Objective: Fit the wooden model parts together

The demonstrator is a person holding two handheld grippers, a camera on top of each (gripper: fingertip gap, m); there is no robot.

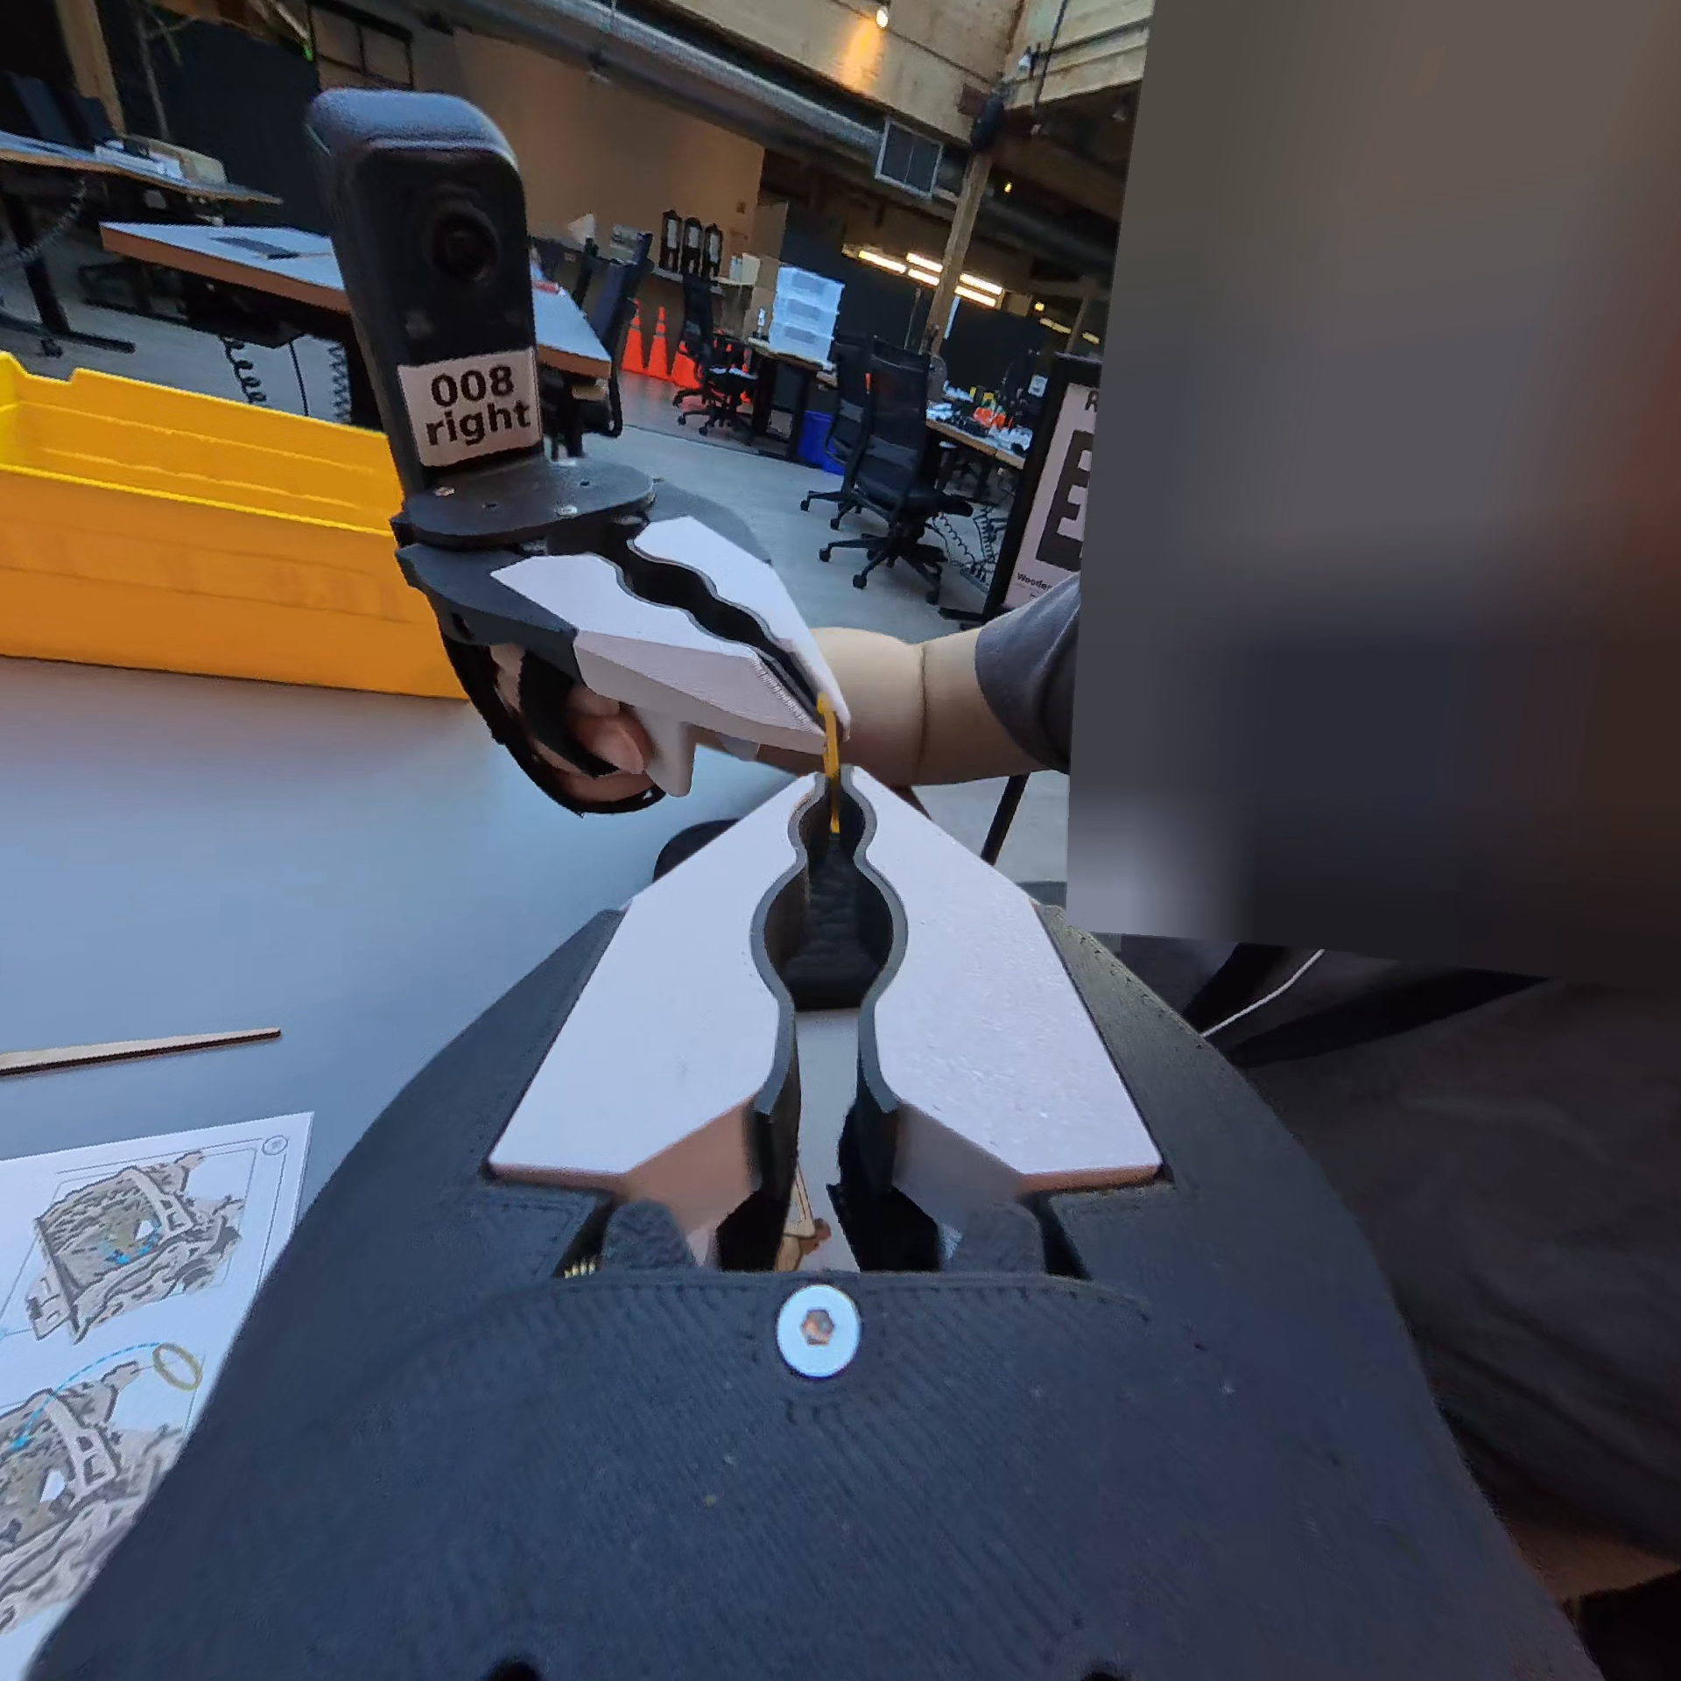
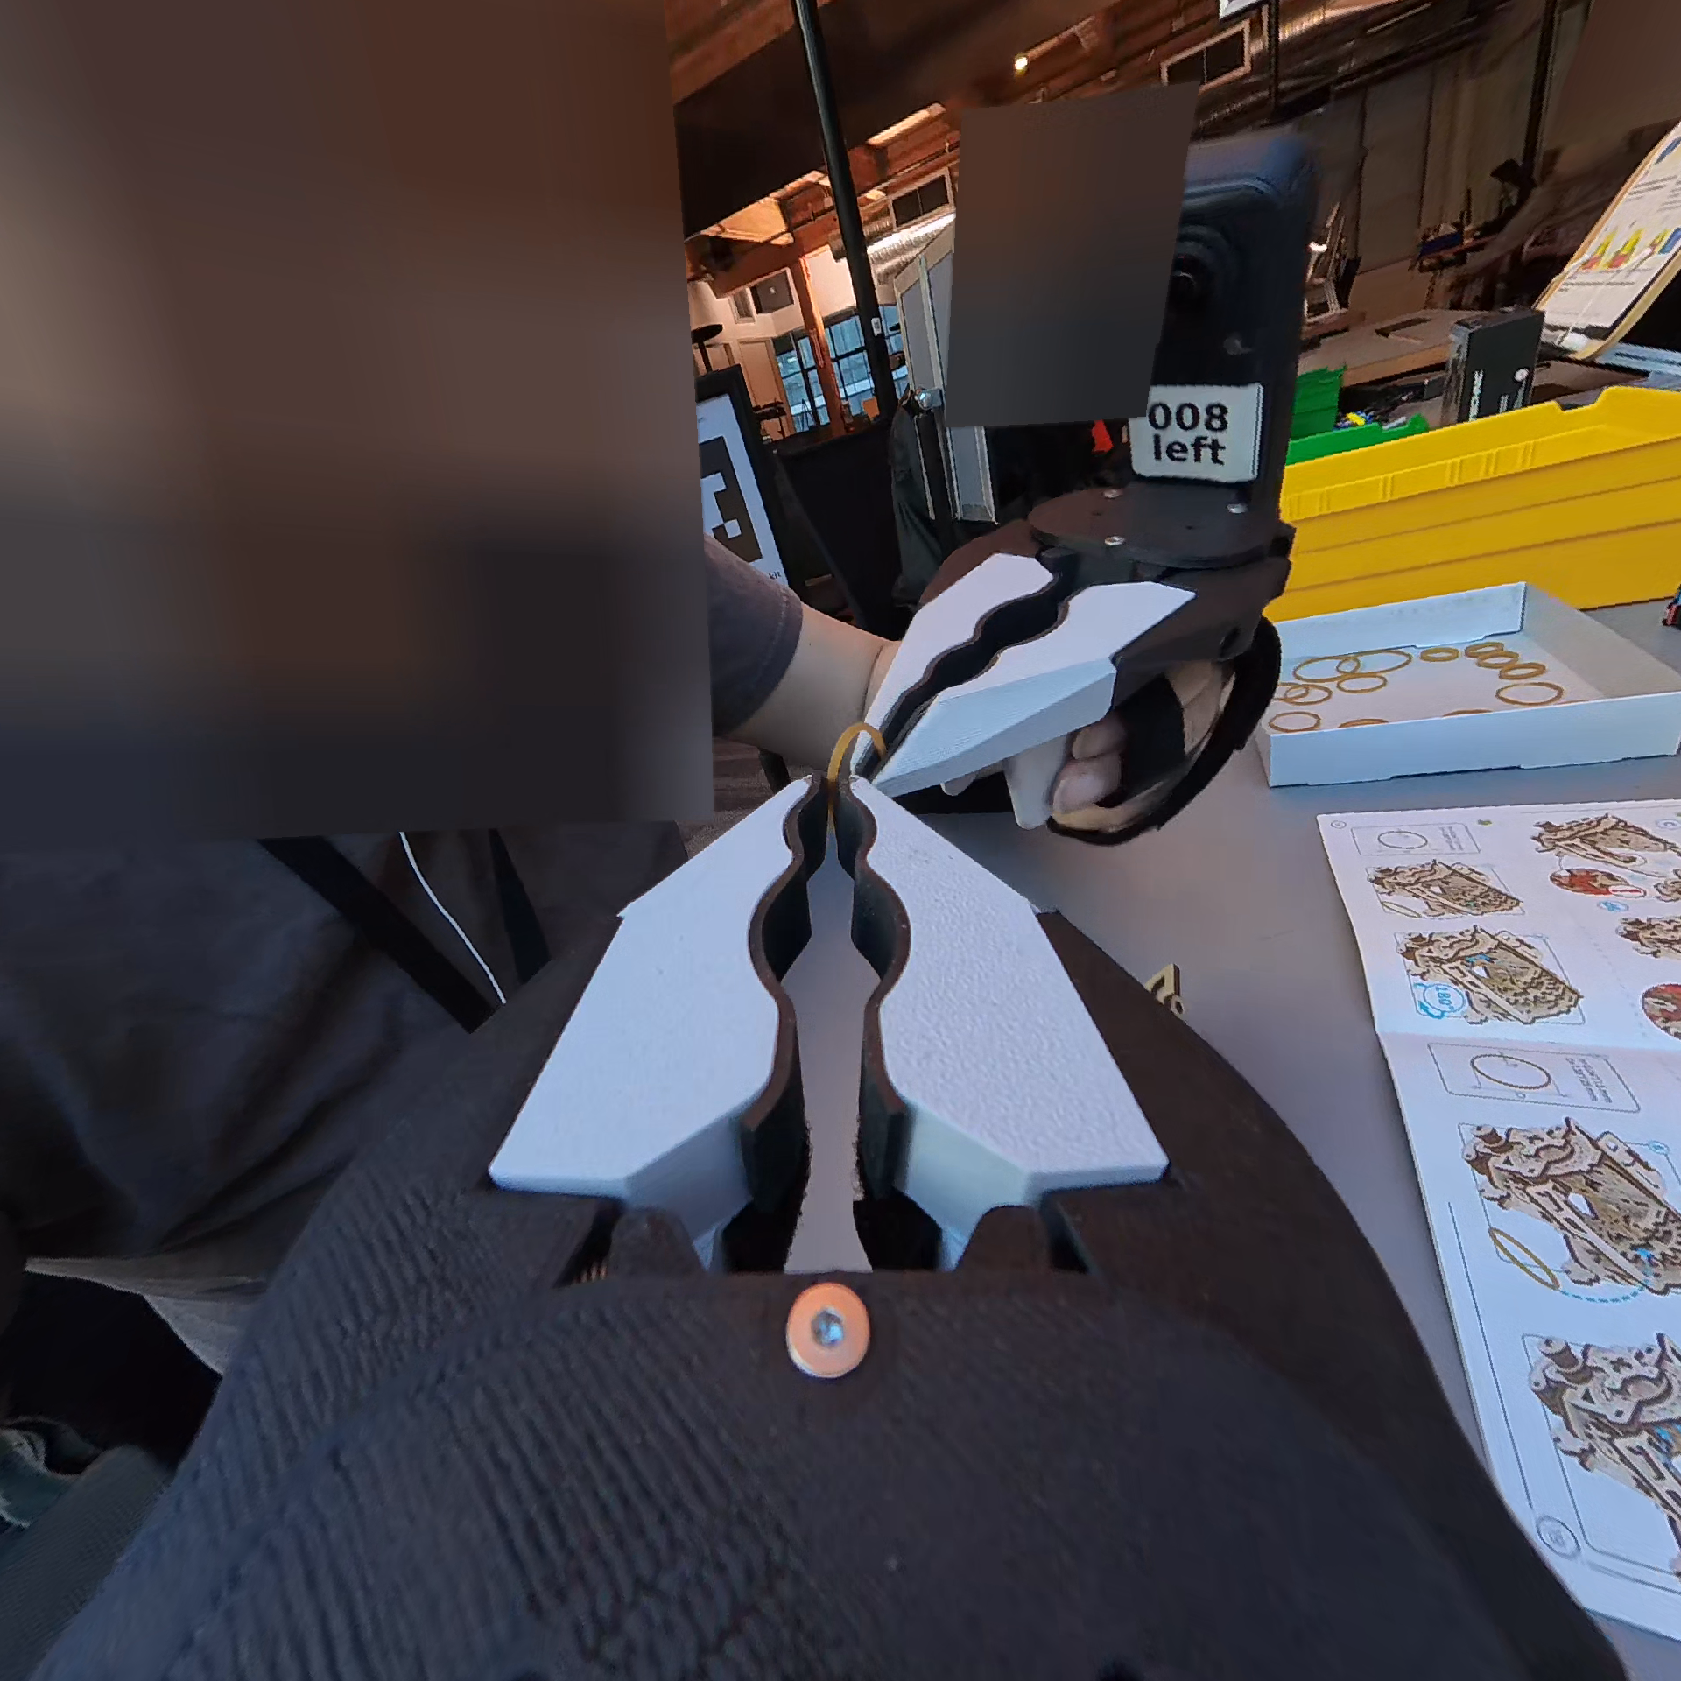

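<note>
A small yellow rubber band (image 1: pixel 831 748) is held in the air between both grippers, above the table's near edge. My left gripper (image 1: pixel 842 784) is shut, its tips pinching the band's lower end. My right gripper (image 1: pixel 823 720) comes in from the upper left, tips shut on the band's upper end. In the right wrist view the band (image 2: pixel 855 741) arcs from my right gripper (image 2: pixel 832 790) to the left gripper (image 2: pixel 878 771), and both are shut on it. No assembled wooden model is in view.
A yellow bin (image 1: pixel 182 509) stands at the back of the grey table, also in the right wrist view (image 2: pixel 1455 491). A white tray (image 2: pixel 1419 737) holds several rubber bands. An instruction sheet (image 2: pixel 1501 1046) and a thin wooden strip (image 1: pixel 136 1048) lie on the table. My left and right fingertips are right by each other.
</note>
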